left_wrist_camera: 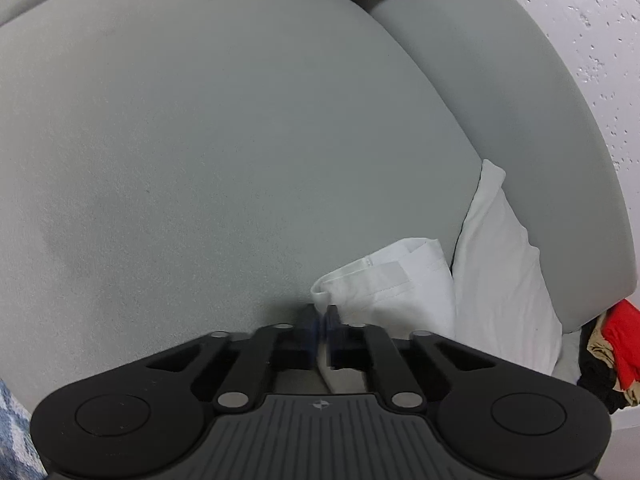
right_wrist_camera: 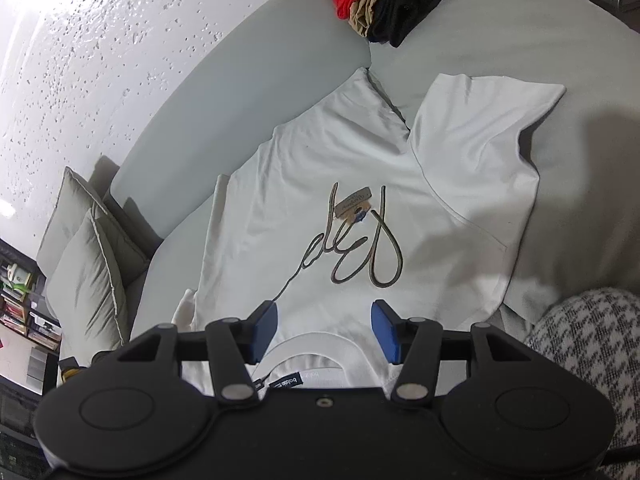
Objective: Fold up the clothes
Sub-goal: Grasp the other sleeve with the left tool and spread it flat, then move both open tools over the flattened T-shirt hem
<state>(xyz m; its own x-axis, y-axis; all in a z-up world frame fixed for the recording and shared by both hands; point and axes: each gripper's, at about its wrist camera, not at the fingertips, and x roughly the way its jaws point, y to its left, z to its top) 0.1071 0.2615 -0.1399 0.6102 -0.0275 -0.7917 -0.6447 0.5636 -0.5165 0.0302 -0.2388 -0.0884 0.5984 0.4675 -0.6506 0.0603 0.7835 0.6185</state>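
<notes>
The white shirt (right_wrist_camera: 320, 208) is spread on the sofa (right_wrist_camera: 224, 80), one side already folded in. Its edge (left_wrist_camera: 320, 294) is pinched by the closed left gripper (left_wrist_camera: 320, 316). The right gripper (right_wrist_camera: 324, 330) is held half open and empty above the collar (right_wrist_camera: 308, 350). Next, the pinched edge probably needs to be carried across.

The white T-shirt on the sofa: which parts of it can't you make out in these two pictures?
- White T-shirt, right wrist view: neckline and label partly hidden by the right tool.
- Left wrist view: the left tool blurs and covers the white cloth at its tips.
- Hang tag: print too small.
</notes>
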